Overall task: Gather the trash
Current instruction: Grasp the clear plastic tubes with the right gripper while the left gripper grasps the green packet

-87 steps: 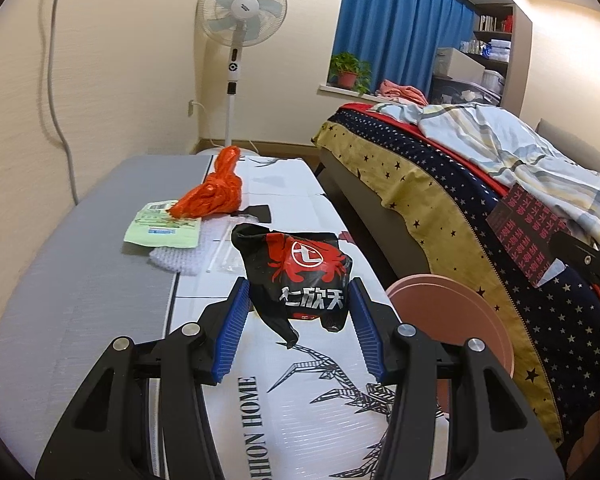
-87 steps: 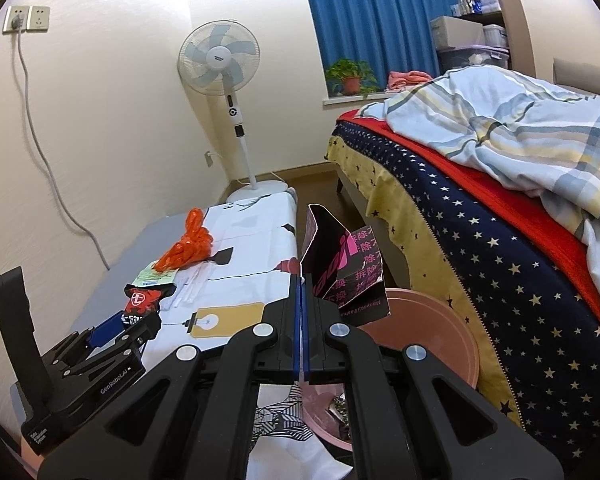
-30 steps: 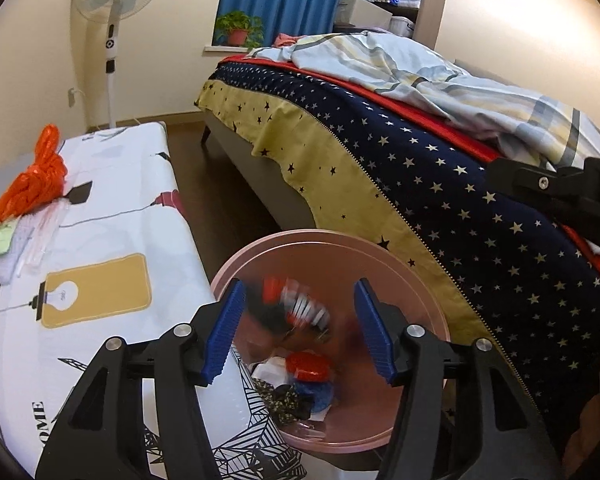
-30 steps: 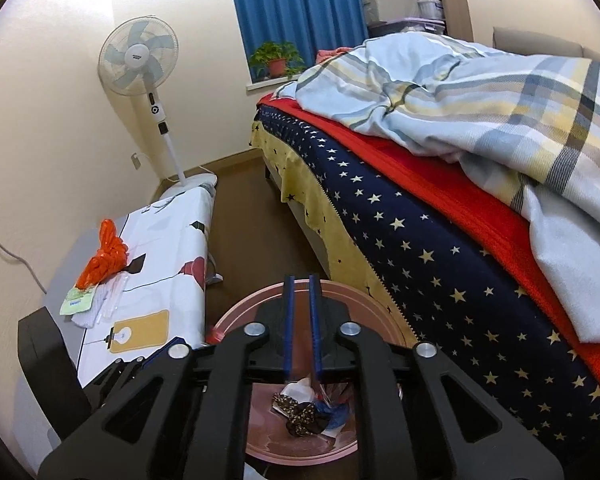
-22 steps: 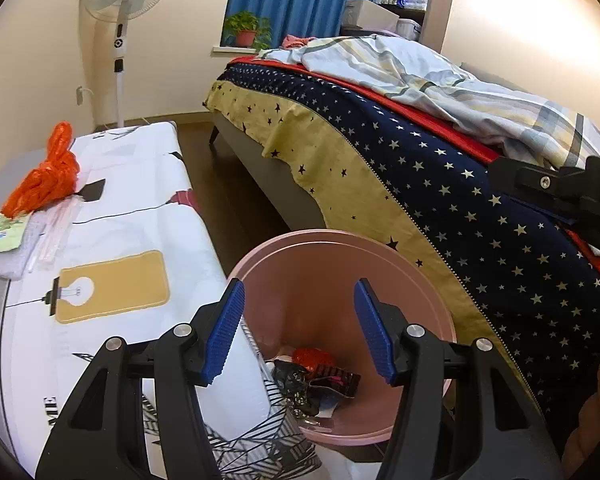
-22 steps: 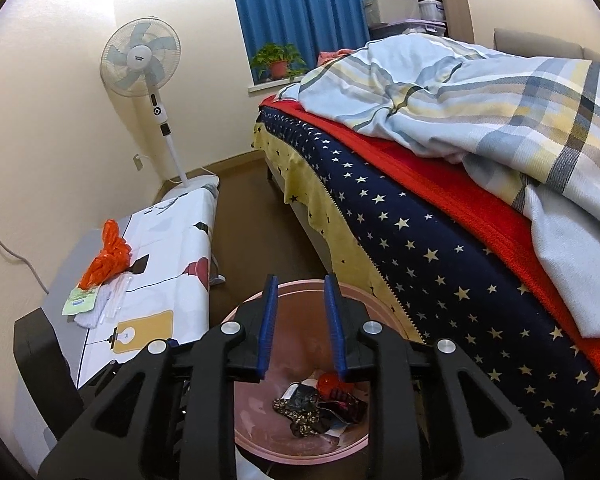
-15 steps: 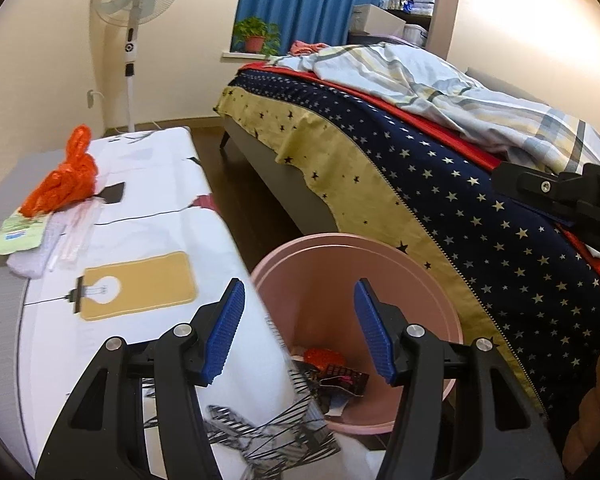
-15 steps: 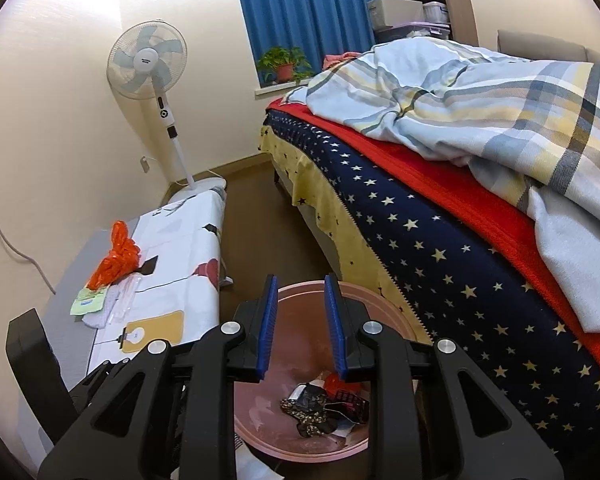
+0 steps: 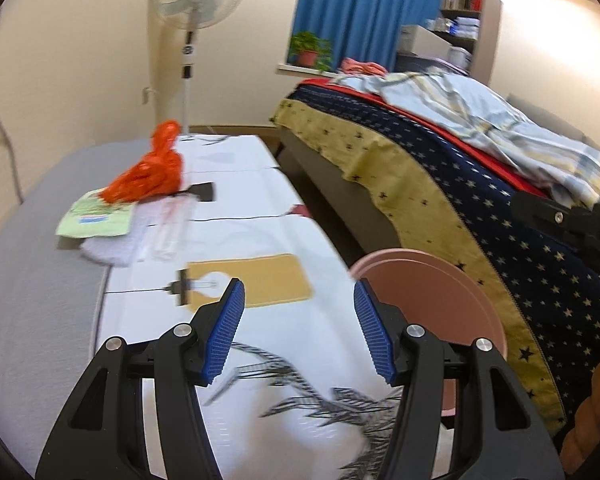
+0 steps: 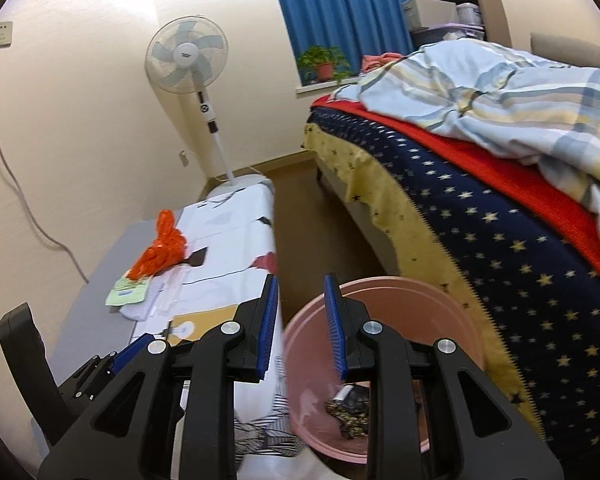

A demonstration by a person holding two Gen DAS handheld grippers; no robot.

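Note:
A pink bin stands on the floor between the low table and the bed, with wrappers in its bottom; it also shows in the left wrist view. On the table lie an orange plastic bag, a green packet and a clear wrapper on a white cloth; the right wrist view shows the bag and packet too. My left gripper is open and empty above the table's near part. My right gripper is open and empty above the bin's left rim.
The low table has a white printed cover and a grey left strip. The bed with a starred cover runs along the right. A standing fan stands at the far end. A cable hangs on the left wall.
Both grippers dropped their wrappers into the bin and opened. Both views have since swung left, from the bin toward the table and the orange bag.

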